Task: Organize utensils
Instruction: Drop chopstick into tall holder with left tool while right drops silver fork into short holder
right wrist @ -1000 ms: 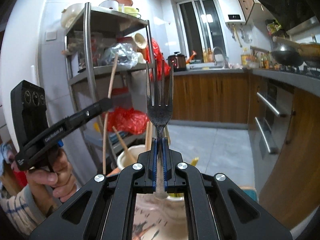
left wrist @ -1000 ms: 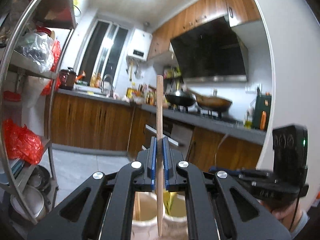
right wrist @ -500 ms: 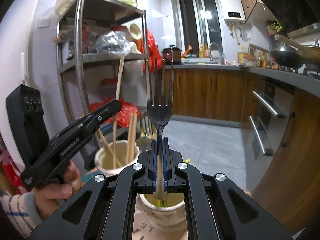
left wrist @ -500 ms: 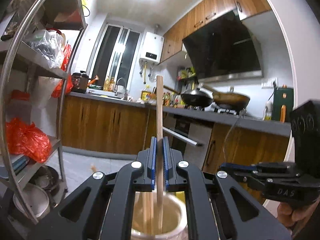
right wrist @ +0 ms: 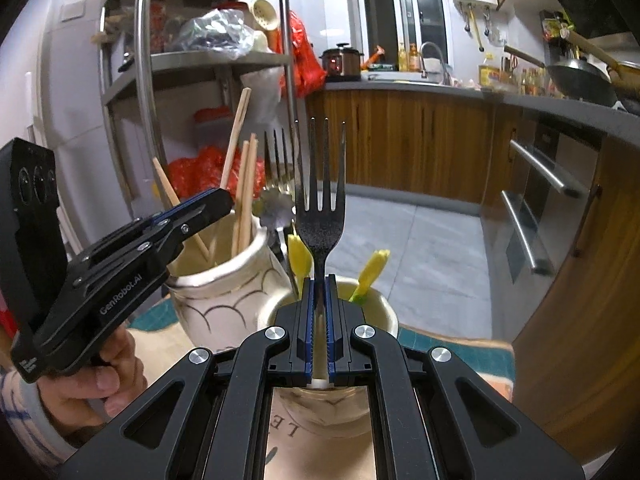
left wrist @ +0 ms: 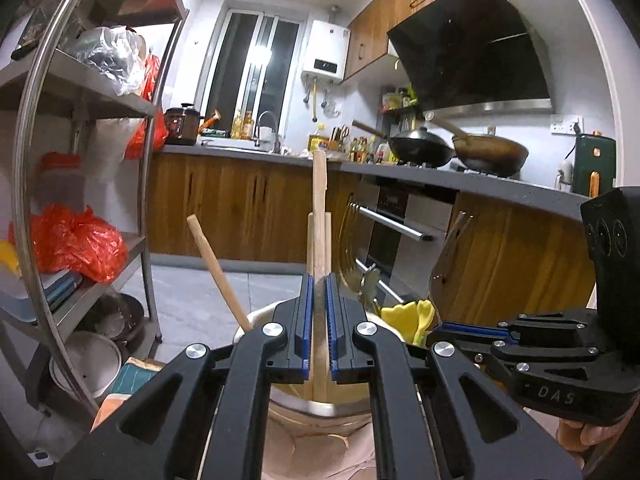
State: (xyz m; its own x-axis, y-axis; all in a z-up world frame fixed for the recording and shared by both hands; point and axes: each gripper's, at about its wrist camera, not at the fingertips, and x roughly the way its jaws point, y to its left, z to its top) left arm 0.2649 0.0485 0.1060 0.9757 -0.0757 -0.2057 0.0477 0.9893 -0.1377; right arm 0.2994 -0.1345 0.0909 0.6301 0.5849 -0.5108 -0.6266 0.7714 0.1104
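Observation:
My left gripper (left wrist: 318, 312) is shut on an upright wooden chopstick (left wrist: 319, 216) whose lower end reaches into a cream ceramic jar (left wrist: 320, 404) holding more chopsticks (left wrist: 218, 272). In the right wrist view the same jar (right wrist: 224, 292) stands left, with the left gripper (right wrist: 208, 208) at its mouth. My right gripper (right wrist: 319, 320) is shut on a dark metal fork (right wrist: 320, 208), tines up, handle over a second cream jar (right wrist: 332, 360) with yellow-handled utensils (right wrist: 370, 276). The right gripper (left wrist: 472, 330) shows at the right of the left wrist view.
A steel shelf rack (left wrist: 80, 184) with red bags and pots stands on the left. Wooden cabinets and an oven (right wrist: 532, 208) line the back and right. Woks (left wrist: 460, 152) sit on the stove. Both jars stand on a teal and orange cloth (right wrist: 452, 356).
Both grippers have come lower toward the jars. The chopstick has sunk into the left jar and the fork handle has come down over the right jar.

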